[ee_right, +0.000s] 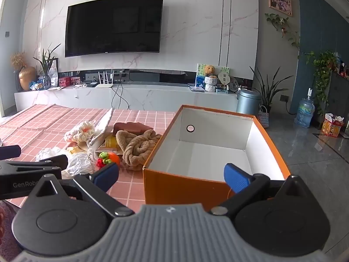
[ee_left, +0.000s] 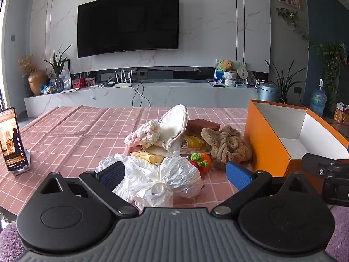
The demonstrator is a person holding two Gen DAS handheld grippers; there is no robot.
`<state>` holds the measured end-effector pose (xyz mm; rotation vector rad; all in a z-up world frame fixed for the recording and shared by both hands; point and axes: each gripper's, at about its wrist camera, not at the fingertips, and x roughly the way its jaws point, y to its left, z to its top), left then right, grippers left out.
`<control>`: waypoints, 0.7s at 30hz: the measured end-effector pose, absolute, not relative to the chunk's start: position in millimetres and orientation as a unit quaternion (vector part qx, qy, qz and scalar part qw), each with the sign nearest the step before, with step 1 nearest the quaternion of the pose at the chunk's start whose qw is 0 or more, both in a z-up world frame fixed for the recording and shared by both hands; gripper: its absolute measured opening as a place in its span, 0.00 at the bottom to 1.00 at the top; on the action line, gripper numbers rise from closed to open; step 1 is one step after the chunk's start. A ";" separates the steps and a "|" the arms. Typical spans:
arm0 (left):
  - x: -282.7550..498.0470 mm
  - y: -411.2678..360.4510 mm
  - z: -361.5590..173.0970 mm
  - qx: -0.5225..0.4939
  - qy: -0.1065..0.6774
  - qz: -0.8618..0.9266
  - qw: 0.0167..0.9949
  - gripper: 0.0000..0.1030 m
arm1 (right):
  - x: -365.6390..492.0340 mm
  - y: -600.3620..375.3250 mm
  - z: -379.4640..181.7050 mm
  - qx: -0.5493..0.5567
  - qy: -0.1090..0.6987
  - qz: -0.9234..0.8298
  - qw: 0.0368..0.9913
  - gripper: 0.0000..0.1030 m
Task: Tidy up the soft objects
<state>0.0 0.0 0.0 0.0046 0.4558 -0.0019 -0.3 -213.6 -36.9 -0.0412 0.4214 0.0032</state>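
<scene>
table [ee_left: 65, 131]: pink checked cloth | soft pile [ee_left: 174, 144] | orange box [ee_right: 196, 187] | phone [ee_left: 12, 139]

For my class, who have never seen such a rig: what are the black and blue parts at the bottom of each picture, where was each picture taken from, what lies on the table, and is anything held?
Each picture comes from a camera mounted on a hand-held gripper, looking forward along its two blue-padded fingers. A person carries one in each hand; there is no robot arm. The left gripper hovers over a white plastic bag, jaws wide open. The right gripper faces an orange box, empty inside, also open. On the pink checked tablecloth lies a pile: the bag, a brown towel, a knitted orange toy, pale yarn, a white slipper. A phone stands at the left. Nothing is held.
</scene>
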 end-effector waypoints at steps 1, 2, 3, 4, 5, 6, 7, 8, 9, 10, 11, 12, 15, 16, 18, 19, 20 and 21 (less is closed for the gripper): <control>0.0 0.0 0.0 0.004 0.226 -0.001 0.974 1.00 | -0.4 -213.8 -37.0 -0.020 0.205 0.001 0.979 0.98; 0.1 -0.3 0.1 0.006 0.227 -0.001 0.974 1.00 | -0.7 -213.8 -37.0 -0.020 0.203 0.001 0.979 0.98; 0.2 -0.3 -0.1 0.005 0.225 0.000 0.974 1.00 | -0.7 -213.8 -37.1 -0.020 0.203 0.001 0.979 0.98; 0.4 -0.3 -0.2 0.005 0.225 -0.001 0.974 1.00 | -0.6 -213.8 -37.2 -0.019 0.204 0.000 0.979 0.98; 0.7 -0.3 -0.3 0.005 0.225 -0.001 0.974 1.00 | -0.6 -213.6 -37.3 -0.019 0.205 -0.001 0.979 0.98; 1.1 -0.1 -0.5 0.005 0.226 -0.002 0.974 1.00 | -2.0 -214.3 -37.2 -0.018 0.205 -0.001 0.979 0.98; 1.7 0.2 -0.7 0.005 0.226 -0.002 0.974 1.00 | -1.1 -216.4 -36.4 -0.016 0.206 -0.001 0.979 0.98; -0.4 -1.0 1.2 0.006 0.226 -0.002 0.974 1.00 | -2.2 -216.3 -36.3 -0.016 0.205 -0.001 0.979 0.98; -0.8 -2.5 0.7 0.008 0.224 -0.001 0.975 1.00 | -2.4 -216.0 -36.2 -0.016 0.206 -0.001 0.978 0.98; -0.9 -2.7 0.5 0.009 0.224 -0.001 0.975 1.00 | -2.5 -216.2 -36.0 -0.015 0.207 -0.001 0.978 0.98; -1.2 -3.4 0.4 0.010 0.223 0.000 0.975 1.00 | -3.4 -214.5 -35.6 -0.016 0.207 -0.002 0.978 0.98; -1.4 -3.8 0.1 0.011 0.223 0.000 0.975 1.00 | -4.3 -211.6 -35.7 -0.017 0.207 -0.002 0.978 0.98; -4.9 -6.3 -0.9 0.010 0.224 0.001 0.975 1.00 | -3.4 -212.9 -36.3 -0.015 0.209 -0.003 0.978 0.98; -4.6 -5.3 0.8 0.009 0.225 0.000 0.974 1.00 | -3.6 -212.8 -36.3 -0.015 0.209 -0.004 0.978 0.98; -4.8 -6.5 3.0 0.009 0.226 0.000 0.974 1.00 | -1.5 -215.5 -36.6 -0.014 0.211 -0.003 0.977 0.98; -4.8 -6.2 2.5 0.009 0.226 0.000 0.974 1.00 | -1.4 -215.2 -36.8 -0.014 0.212 -0.003 0.977 0.98; -5.1 -4.8 0.9 0.008 0.226 -0.001 0.974 1.00 | -1.2 -214.9 -37.0 -0.014 0.212 -0.003 0.977 0.98; -3.0 -3.2 -0.4 0.007 0.228 -0.002 0.974 1.00 | -0.8 -214.6 -37.0 -0.014 0.213 -0.003 0.977 0.98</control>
